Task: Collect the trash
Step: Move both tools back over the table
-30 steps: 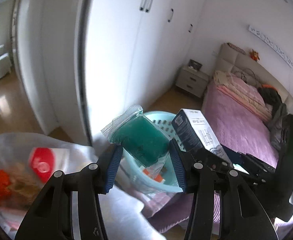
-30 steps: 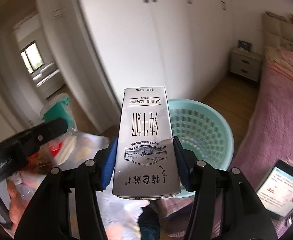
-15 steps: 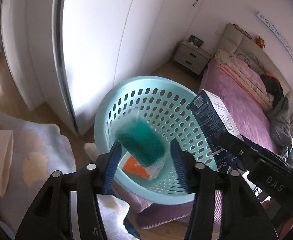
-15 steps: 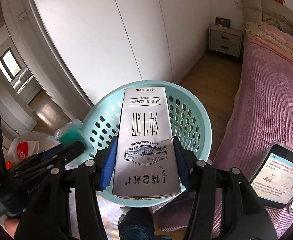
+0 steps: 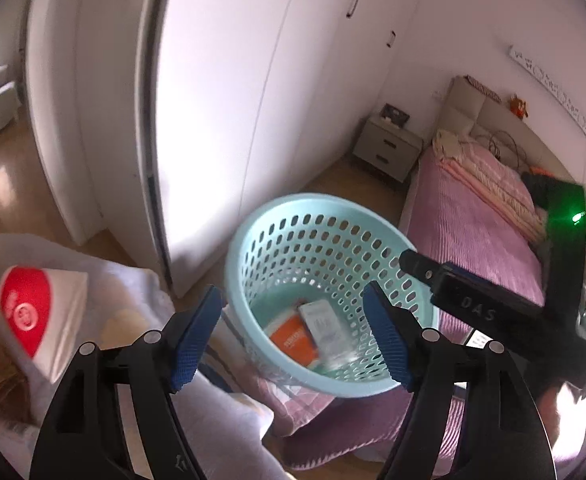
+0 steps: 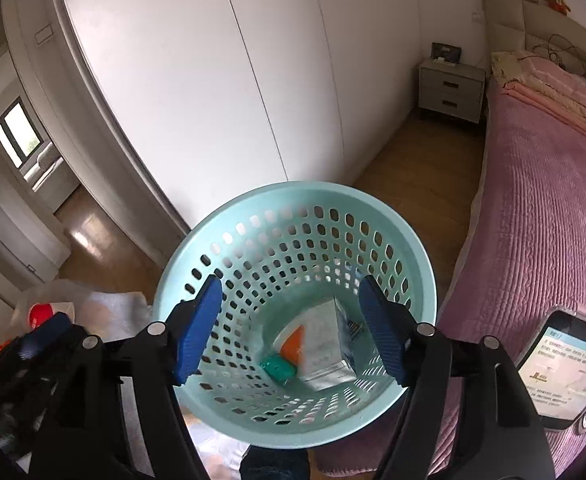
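Basket point(image 6: 293, 208) beside bed point(image 6: 533, 240), seemingly floor-standing.

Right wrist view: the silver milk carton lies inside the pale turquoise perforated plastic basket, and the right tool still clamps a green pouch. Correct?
Not quite. In the right wrist view the right tool grips nothing, its jaws opening; the green pouch lies in the pale turquoise perforated plastic basket beside the silver milk carton.

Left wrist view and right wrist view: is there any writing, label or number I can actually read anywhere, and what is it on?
"DAS": white letters on the black arm of the right tongs, seen from the left wrist.
Orange packet in the pale turquoise perforated plastic basket: white print, too blurred.
White-and-silver carton in the basket: print too blurred.
Smartphone screen on the pink bedspread: text too small.
Red-and-white packet: white logo, unreadable.
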`<state>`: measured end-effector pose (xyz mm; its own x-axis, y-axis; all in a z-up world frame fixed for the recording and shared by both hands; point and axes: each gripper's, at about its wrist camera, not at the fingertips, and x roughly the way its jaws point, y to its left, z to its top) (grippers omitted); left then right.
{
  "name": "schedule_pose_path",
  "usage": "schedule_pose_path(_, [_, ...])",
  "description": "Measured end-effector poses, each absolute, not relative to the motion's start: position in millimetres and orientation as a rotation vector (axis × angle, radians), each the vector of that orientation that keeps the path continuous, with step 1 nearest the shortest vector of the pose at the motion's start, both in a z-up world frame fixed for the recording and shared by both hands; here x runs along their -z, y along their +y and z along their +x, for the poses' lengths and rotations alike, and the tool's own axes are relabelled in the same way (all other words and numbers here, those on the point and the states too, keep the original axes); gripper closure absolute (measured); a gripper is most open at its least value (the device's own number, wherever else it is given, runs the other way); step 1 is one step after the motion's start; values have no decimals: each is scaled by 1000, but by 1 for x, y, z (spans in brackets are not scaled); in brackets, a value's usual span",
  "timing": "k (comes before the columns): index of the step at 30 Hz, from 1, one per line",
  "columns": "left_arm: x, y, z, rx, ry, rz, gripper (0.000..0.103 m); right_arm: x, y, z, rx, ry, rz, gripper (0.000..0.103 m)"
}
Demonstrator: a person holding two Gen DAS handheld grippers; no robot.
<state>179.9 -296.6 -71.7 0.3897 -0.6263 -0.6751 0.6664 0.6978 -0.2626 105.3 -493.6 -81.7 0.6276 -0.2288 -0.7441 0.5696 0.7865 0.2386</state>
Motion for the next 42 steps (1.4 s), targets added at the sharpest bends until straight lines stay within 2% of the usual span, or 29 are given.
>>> schedule_pose_path(11, [26,-220,135,552,703,101,32,44,-412,109,291,718,378,36])
schedule_pose_path(19, [7,-115,124,283,629,15,32,24,-331,110,106,688,254,36])
schedule_pose_path(27, [14,-25,127,157,663,-7,32,44,-242,112,-129,728,195,36])
schedule_pose_path(34, [37,2,146,202,721,28,32,69,-181,113,-272,765,138,36])
schedule_pose_path(39, [46,10,153,199,741,0,35,80,-158,118,-338,809,141,36])
schedule_pose_path(42, [47,9,149,177,738,20,46,85,-141,115,-373,815,109,36])
